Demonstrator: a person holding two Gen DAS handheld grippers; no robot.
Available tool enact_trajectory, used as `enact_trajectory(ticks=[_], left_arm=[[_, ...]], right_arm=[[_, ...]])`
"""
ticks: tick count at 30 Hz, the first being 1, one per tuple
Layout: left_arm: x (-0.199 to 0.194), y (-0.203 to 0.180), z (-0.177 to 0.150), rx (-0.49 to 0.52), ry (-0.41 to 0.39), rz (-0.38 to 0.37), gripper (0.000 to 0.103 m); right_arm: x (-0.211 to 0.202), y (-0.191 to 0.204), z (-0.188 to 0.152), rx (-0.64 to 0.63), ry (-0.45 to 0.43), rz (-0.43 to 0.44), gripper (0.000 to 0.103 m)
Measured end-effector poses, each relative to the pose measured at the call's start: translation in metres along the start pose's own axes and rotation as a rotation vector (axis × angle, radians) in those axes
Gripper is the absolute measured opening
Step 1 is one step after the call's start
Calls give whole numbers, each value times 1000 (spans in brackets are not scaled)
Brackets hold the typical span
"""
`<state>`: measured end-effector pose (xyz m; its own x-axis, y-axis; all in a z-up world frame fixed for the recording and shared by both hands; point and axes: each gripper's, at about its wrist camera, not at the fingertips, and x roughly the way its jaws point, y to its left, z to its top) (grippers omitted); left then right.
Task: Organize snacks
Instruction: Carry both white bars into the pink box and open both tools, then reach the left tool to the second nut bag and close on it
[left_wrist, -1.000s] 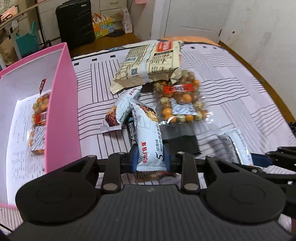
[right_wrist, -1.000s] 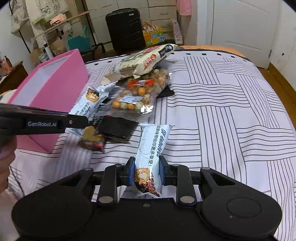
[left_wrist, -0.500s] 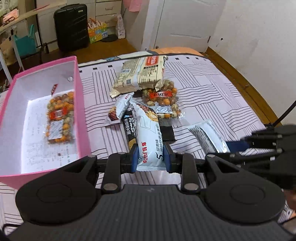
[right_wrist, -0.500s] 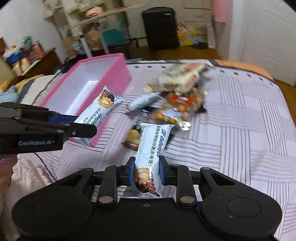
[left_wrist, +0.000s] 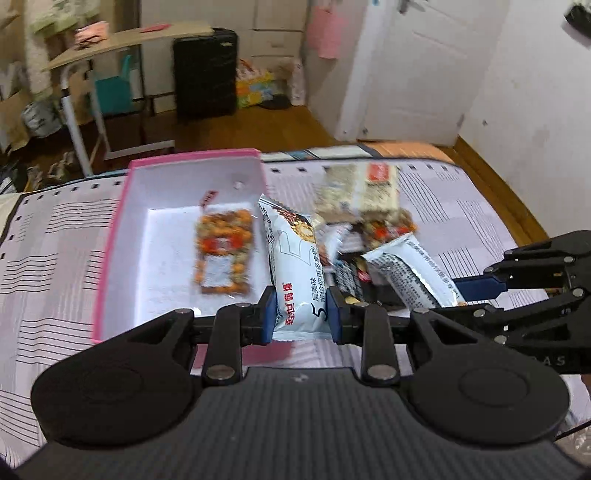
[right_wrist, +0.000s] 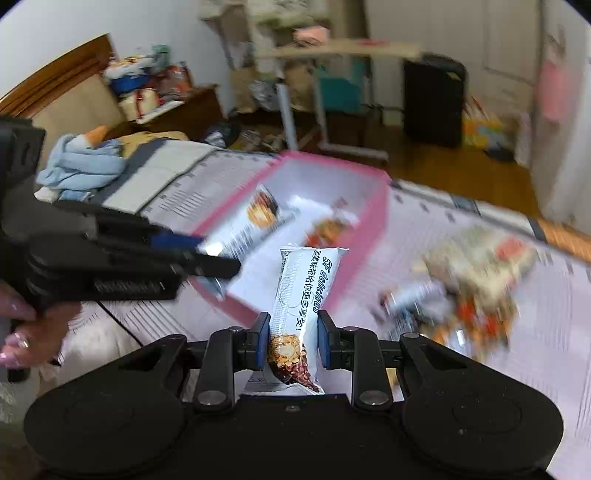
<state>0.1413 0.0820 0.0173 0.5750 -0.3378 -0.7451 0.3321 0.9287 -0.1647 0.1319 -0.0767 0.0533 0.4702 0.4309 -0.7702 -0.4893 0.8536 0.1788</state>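
Note:
My left gripper (left_wrist: 300, 314) is shut on a white snack bar packet (left_wrist: 295, 266) and holds it above the right wall of the pink box (left_wrist: 110, 251). A clear bag of orange nuts (left_wrist: 223, 254) lies inside the box. My right gripper (right_wrist: 293, 339) is shut on a second white snack bar packet (right_wrist: 301, 295) and holds it in the air before the pink box (right_wrist: 364, 240). In the left wrist view the right gripper (left_wrist: 472, 288) and its packet (left_wrist: 410, 273) come in from the right. In the right wrist view the left gripper (right_wrist: 221, 258) shows at the left with its packet (right_wrist: 247, 229).
A heap of snacks (left_wrist: 362, 206) lies on the striped bedspread (left_wrist: 51, 243) right of the box: a large beige bag, a nut bag, small bars. The heap is blurred in the right wrist view (right_wrist: 469, 273). Blue cloth (right_wrist: 81, 166) lies at the bed's far left. A black suitcase (left_wrist: 205, 74) stands on the floor.
Both grippers have lifted and swung left toward the pink box, each still holding its packet. The left packet now hangs over the box's right wall.

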Motion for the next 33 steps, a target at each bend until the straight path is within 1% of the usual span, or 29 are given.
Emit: enact_trajectory(ticks=[2, 5, 7, 9, 10, 12, 14, 15, 17, 19, 20, 21, 22, 23, 24, 26, 27, 28, 29, 30, 31, 33], left_arm=[[-1, 16, 4, -25, -16, 14, 27], [11, 36, 7, -65, -32, 46, 27], [22, 49, 9, -83, -52, 64, 27], [38, 61, 10, -86, -57, 95, 27], [46, 67, 11, -82, -64, 103, 27], [64, 83, 14, -95, -49, 117, 27], [81, 98, 16, -120, -44, 101, 27], [90, 106, 18, -122, -30, 96, 27], [105, 117, 22, -129, -27, 95, 27], [122, 129, 27, -149, 8, 91, 27], [128, 135, 28, -164, 18, 88, 27], [136, 142, 30, -168, 33, 79, 27], [142, 149, 32, -186, 51, 70, 27], [148, 154, 34, -200, 71, 57, 27], [153, 156, 35, -197, 81, 52, 28], [158, 155, 35, -203, 89, 78, 31], [159, 154, 35, -209, 91, 98, 37], [158, 153, 35, -213, 89, 101, 41], [154, 151, 34, -212, 80, 86, 41], [149, 148, 33, -208, 73, 68, 44], [145, 146, 33, -203, 71, 62, 51], [131, 139, 33, -171, 60, 72, 55]], right_arm=[[11, 9, 19, -58, -21, -10, 30], [42, 12, 40, -90, -16, 28, 30], [66, 9, 46, -71, -13, 48, 30], [89, 5, 47, -38, -27, 41, 30], [102, 3, 47, -23, -18, 39, 30], [125, -4, 44, 38, -12, 33, 31], [141, -9, 43, 77, -27, 40, 31], [150, -14, 43, 100, -39, 44, 31], [166, -18, 46, 126, -56, 42, 31], [181, -24, 50, 146, -53, 63, 31], [188, -27, 51, 160, -67, 70, 34], [192, -32, 52, 189, -85, 74, 34], [195, -36, 52, 210, -97, 74, 36], [194, -39, 52, 223, -119, 83, 45], [192, -42, 54, 232, -122, 99, 51], [186, -47, 55, 268, -116, 108, 53], [180, -48, 55, 271, -118, 118, 53], [174, -48, 55, 264, -124, 119, 53], [164, -47, 54, 248, -126, 110, 53], [155, -46, 55, 228, -121, 100, 53], [149, -46, 57, 210, -110, 88, 53], [125, -43, 59, 168, -75, 55, 53]])
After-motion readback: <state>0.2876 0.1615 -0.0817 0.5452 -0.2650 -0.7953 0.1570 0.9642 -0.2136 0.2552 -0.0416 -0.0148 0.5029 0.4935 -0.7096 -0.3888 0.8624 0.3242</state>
